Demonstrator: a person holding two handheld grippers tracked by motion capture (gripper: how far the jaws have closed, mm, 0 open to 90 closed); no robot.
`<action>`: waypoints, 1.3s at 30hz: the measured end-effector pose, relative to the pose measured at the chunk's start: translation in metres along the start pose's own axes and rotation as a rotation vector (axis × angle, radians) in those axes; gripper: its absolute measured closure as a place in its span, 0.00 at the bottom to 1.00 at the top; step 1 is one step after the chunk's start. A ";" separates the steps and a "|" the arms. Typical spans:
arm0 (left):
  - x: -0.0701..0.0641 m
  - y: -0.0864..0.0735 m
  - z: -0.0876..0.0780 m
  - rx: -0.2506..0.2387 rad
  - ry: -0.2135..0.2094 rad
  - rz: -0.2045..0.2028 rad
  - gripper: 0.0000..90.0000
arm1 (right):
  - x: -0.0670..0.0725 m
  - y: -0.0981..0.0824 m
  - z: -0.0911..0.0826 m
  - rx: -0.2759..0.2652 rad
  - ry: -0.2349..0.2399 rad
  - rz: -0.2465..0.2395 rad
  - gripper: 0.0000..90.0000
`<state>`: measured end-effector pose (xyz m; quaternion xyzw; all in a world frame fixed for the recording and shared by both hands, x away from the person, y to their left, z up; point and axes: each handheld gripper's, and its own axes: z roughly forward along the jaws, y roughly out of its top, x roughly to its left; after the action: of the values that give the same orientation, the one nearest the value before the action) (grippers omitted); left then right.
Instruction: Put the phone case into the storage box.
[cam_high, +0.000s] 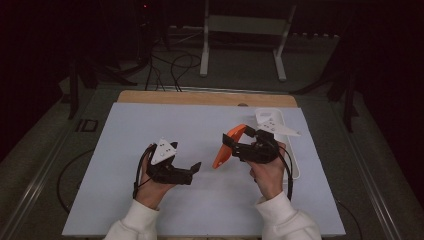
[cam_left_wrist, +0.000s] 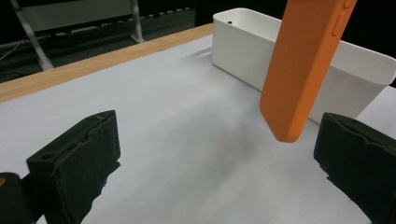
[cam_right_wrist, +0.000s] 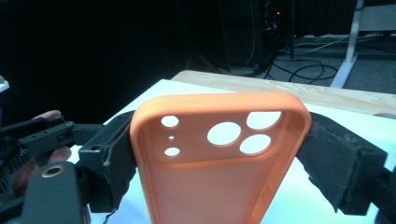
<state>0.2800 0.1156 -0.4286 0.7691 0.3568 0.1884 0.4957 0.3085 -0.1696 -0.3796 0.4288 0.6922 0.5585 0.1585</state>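
An orange phone case hangs tilted above the pale mat, camera cut-outs at its upper end. My right gripper is shut on it. In the right gripper view both pads press the case by its two long sides near the camera holes. My left gripper sits lower and to the left of the case, a short gap away, pointing toward it. In the left gripper view its jaws stand wide open with nothing between them, and the lower end of the case hangs just beyond them.
A white rectangular bin stands on the mat to the right, behind my right hand, and also appears in the left gripper view. A wooden table edge borders the pale mat at the back. Cables and a stand's legs lie beyond.
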 end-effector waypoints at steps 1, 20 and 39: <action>0.001 0.000 -0.001 0.001 -0.002 0.000 0.01 | 0.000 0.000 0.000 0.000 0.000 0.000 0.19; 0.023 -0.007 -0.020 0.001 0.023 -0.019 0.00 | -0.006 0.008 -0.003 -0.006 -0.031 -0.021 0.19; 0.038 -0.016 -0.034 -0.005 0.073 -0.028 0.00 | -0.016 0.017 -0.005 -0.011 -0.079 -0.039 0.19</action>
<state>0.2777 0.1687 -0.4308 0.7554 0.3849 0.2104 0.4868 0.3215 -0.1846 -0.3673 0.4361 0.6906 0.5417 0.1986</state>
